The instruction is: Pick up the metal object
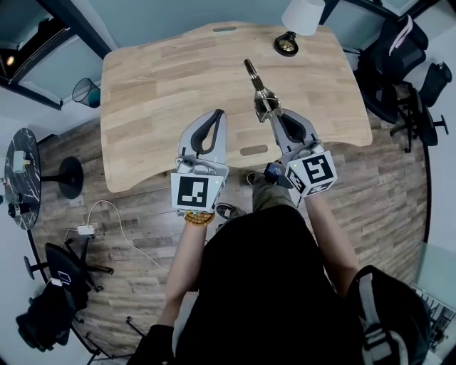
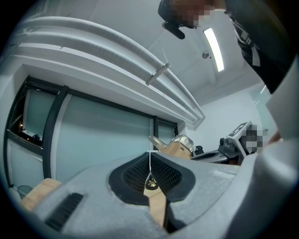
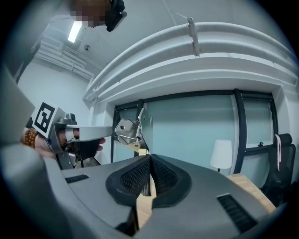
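Note:
The metal object (image 1: 256,84), a silvery bracket with a dark handle end, sticks out forward from my right gripper (image 1: 268,114) over the wooden desk (image 1: 157,85). That gripper's jaws are shut on its near end. In the right gripper view the bracket (image 3: 126,130) shows just beyond and left of the closed pads (image 3: 140,175). The left gripper view shows the metal object (image 2: 181,142) to the right. My left gripper (image 1: 216,114) is beside it on the left, shut, with nothing between its pads (image 2: 161,175).
A white-shaded lamp (image 1: 299,20) stands at the desk's far edge, right of centre. Office chairs (image 1: 399,78) crowd the right side. A dark bin (image 1: 85,91) sits on the floor left of the desk, and a round side table (image 1: 21,178) stands further left.

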Action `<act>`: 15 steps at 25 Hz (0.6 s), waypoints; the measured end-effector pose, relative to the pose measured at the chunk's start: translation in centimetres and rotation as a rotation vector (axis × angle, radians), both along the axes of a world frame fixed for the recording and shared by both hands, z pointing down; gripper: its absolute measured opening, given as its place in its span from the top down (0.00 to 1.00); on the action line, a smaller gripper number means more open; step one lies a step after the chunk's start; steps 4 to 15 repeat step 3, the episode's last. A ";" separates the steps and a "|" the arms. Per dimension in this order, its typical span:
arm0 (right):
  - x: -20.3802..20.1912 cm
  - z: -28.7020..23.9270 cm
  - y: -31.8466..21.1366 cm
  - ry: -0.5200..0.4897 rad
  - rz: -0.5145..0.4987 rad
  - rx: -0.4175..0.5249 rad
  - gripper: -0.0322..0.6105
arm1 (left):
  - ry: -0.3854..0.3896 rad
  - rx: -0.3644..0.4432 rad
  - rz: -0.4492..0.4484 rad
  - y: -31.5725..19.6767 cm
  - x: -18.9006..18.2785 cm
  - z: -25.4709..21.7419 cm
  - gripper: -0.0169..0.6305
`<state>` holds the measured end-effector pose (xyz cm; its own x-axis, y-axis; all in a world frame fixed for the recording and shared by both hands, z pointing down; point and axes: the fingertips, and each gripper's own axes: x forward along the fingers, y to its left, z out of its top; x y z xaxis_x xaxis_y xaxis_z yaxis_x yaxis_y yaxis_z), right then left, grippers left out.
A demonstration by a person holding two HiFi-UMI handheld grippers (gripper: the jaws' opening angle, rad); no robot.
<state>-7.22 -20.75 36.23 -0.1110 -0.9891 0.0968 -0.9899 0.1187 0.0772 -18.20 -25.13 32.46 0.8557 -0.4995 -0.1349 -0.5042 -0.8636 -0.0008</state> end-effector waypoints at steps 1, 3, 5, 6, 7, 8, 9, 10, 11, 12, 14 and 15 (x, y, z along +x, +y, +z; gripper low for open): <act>0.1 0.1 0.0 0.001 0.002 -0.003 0.95 | -0.001 -0.001 0.000 0.0 0.0 0.0 0.94; 0.1 0.3 0.0 0.004 0.004 -0.010 0.95 | -0.004 -0.005 -0.002 -0.1 -0.1 0.2 0.94; 0.1 0.3 0.0 0.004 0.004 -0.010 0.95 | -0.004 -0.005 -0.002 -0.1 -0.1 0.2 0.94; 0.1 0.3 0.0 0.004 0.004 -0.010 0.95 | -0.004 -0.005 -0.002 -0.1 -0.1 0.2 0.94; 0.1 0.3 0.0 0.004 0.004 -0.010 0.95 | -0.004 -0.005 -0.002 -0.1 -0.1 0.2 0.94; 0.1 0.3 0.0 0.004 0.004 -0.010 0.95 | -0.004 -0.005 -0.002 -0.1 -0.1 0.2 0.94; 0.1 0.3 0.0 0.004 0.004 -0.010 0.95 | -0.004 -0.005 -0.002 -0.1 -0.1 0.2 0.94; 0.1 0.3 0.0 0.004 0.004 -0.010 0.95 | -0.004 -0.005 -0.002 -0.1 -0.1 0.2 0.94; 0.1 0.3 0.0 0.004 0.004 -0.010 0.95 | -0.004 -0.005 -0.002 -0.1 -0.1 0.2 0.94; 0.1 0.3 0.0 0.004 0.004 -0.010 0.95 | -0.004 -0.005 -0.002 -0.1 -0.1 0.2 0.94; 0.1 0.3 0.0 0.004 0.004 -0.010 0.95 | -0.004 -0.005 -0.002 -0.1 -0.1 0.2 0.94; 0.1 0.3 0.0 0.004 0.004 -0.010 0.95 | -0.004 -0.005 -0.002 -0.1 -0.1 0.2 0.94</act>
